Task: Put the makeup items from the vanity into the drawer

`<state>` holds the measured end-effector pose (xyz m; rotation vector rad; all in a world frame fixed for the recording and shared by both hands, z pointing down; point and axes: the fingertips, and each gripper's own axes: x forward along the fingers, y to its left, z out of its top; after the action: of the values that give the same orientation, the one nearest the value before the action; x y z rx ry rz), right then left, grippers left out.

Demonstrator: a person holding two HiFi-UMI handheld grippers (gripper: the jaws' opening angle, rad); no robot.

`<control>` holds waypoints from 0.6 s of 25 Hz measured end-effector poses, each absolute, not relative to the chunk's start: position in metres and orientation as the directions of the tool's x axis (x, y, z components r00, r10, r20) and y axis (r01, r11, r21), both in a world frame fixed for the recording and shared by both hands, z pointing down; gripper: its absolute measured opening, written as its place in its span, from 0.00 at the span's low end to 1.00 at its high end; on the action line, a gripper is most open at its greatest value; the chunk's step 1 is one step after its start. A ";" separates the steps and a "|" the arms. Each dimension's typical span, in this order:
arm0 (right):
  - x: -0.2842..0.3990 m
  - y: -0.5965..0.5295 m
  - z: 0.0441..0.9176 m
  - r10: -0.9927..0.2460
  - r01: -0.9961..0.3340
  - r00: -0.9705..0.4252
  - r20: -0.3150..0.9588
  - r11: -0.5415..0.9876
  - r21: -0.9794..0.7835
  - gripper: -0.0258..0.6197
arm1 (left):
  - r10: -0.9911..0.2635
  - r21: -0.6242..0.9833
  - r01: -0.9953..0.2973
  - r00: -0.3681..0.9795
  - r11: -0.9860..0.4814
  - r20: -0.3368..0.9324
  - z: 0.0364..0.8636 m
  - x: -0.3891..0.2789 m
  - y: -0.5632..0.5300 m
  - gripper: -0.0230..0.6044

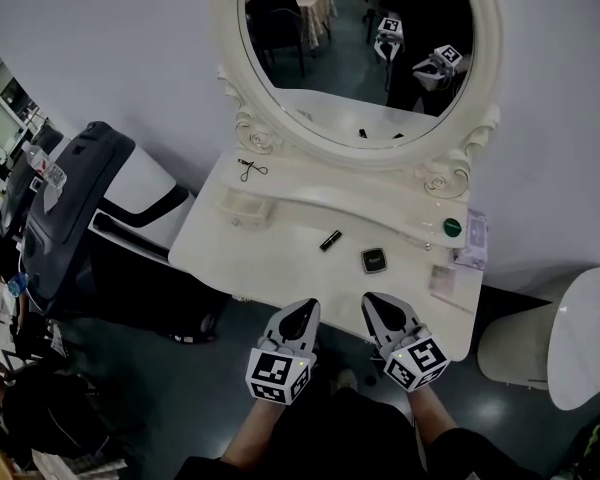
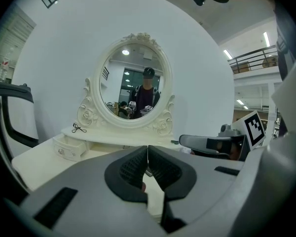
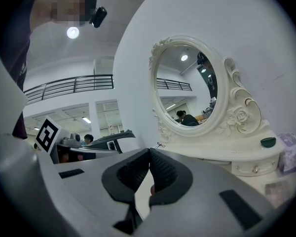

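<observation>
On the white vanity top (image 1: 280, 258) lie a small black tube (image 1: 330, 239) and a square black compact (image 1: 374, 260). An eyelash curler (image 1: 250, 169) rests on the raised shelf at the left, a dark green round item (image 1: 452, 228) on the shelf at the right. A small drawer (image 1: 246, 208) sits under the left shelf end, also seen in the left gripper view as a drawer (image 2: 68, 149). My left gripper (image 1: 308, 309) and right gripper (image 1: 371, 302) hover side by side at the vanity's front edge, both shut and empty. In their own views the left gripper (image 2: 147, 147) and right gripper (image 3: 149, 151) show jaws pressed together.
A large oval mirror (image 1: 365, 53) stands at the back of the vanity. A tissue pack (image 1: 474, 238) and a flat card (image 1: 444, 281) lie at the right end. A black treadmill (image 1: 70, 208) stands left, a white round stool (image 1: 540, 343) right.
</observation>
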<state>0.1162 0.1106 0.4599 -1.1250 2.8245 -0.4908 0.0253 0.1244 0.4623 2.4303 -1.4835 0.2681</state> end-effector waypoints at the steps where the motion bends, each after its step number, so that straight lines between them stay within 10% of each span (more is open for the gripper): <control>1: 0.113 0.105 0.460 -0.683 -0.663 -0.728 0.061 0.678 -0.317 0.08 | -0.835 0.142 -0.888 0.460 -0.438 0.302 0.464 0.023 0.119 0.06; 15: 0.069 0.024 0.469 -0.750 -0.734 -0.655 0.095 0.601 -0.317 0.08 | -0.784 0.166 -0.843 0.536 -0.511 0.313 0.478 -0.024 0.028 0.06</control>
<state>0.0694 0.0240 0.4691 -1.2835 2.7670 -0.5143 -0.0240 0.0276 0.4782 2.4802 -1.3532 0.2846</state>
